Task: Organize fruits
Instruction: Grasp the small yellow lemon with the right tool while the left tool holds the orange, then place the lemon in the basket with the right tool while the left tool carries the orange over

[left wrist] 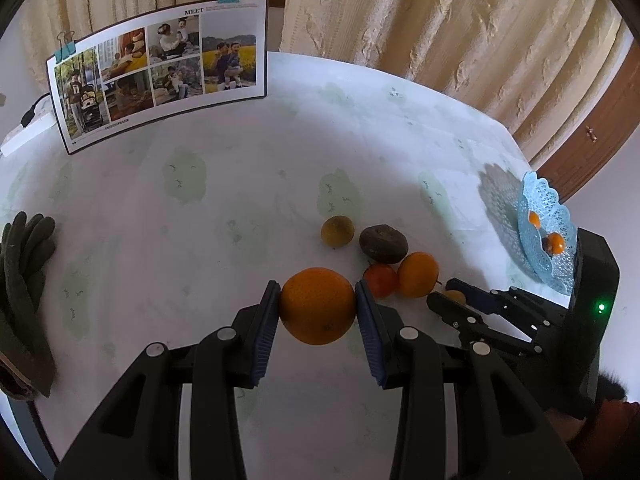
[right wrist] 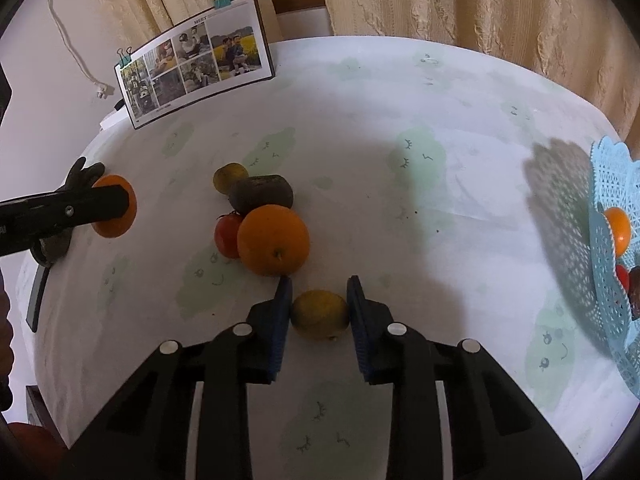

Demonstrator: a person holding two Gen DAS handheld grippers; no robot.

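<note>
My left gripper (left wrist: 317, 304) is shut on a large orange (left wrist: 317, 305), both blue pads pressing its sides above the white tablecloth. My right gripper (right wrist: 319, 312) is shut on a small yellow-green citrus (right wrist: 319, 314), which rests low by the cloth. Loose fruit lies in a cluster: another orange (right wrist: 273, 239), a red tomato (right wrist: 226, 236), a dark brown fruit (right wrist: 261, 194) and a yellowish fruit (right wrist: 229, 176). A light blue lace basket (left wrist: 536, 236) stands at the right table edge with small oranges and a dark fruit inside. The left gripper with its orange (right wrist: 116, 206) shows at the left of the right wrist view.
A photo board (left wrist: 160, 72) held by binder clips stands at the back left of the round table (left wrist: 240, 184). Dark gloves (left wrist: 24, 264) lie at the left edge. Curtains hang behind, and a white power strip (left wrist: 28, 132) sits beside the board.
</note>
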